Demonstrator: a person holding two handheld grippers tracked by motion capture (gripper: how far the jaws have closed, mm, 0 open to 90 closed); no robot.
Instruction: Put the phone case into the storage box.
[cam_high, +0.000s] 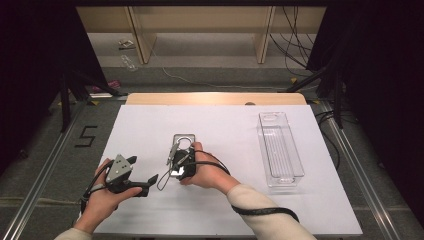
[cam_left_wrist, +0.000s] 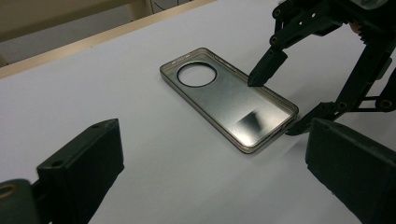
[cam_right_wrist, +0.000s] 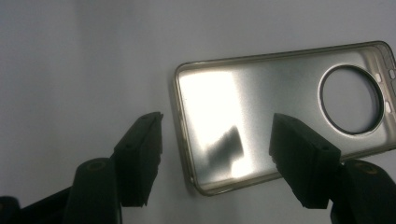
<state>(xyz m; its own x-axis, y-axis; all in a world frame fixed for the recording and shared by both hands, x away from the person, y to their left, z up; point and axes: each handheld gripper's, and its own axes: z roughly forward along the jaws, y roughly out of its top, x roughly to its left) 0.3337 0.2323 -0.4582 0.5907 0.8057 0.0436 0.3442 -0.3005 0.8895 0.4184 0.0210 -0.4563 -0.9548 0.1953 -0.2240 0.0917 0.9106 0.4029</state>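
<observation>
A translucent grey phone case (cam_high: 184, 141) with a round camera hole lies flat, hollow side up, on the white table (cam_high: 225, 117). My right gripper (cam_high: 179, 155) hangs over the end of the case nearest the person. Its jaws stand apart and are open. In the right gripper view, one jaw of the right gripper (cam_right_wrist: 217, 121) is beside the short end of the case (cam_right_wrist: 261, 84) and the other is over its long edge. Neither presses on it. My left gripper (cam_high: 142, 170) rests to the left, open and empty. It points at the case (cam_left_wrist: 219, 95) and at the right gripper (cam_left_wrist: 273, 106).
A clear, empty plastic tray (cam_high: 296, 172) stands lengthwise on the right side of the table. The table's wooden far edge (cam_high: 215, 98) runs behind it. A cable (cam_high: 260, 211) trails from the right gripper over the person's sleeve.
</observation>
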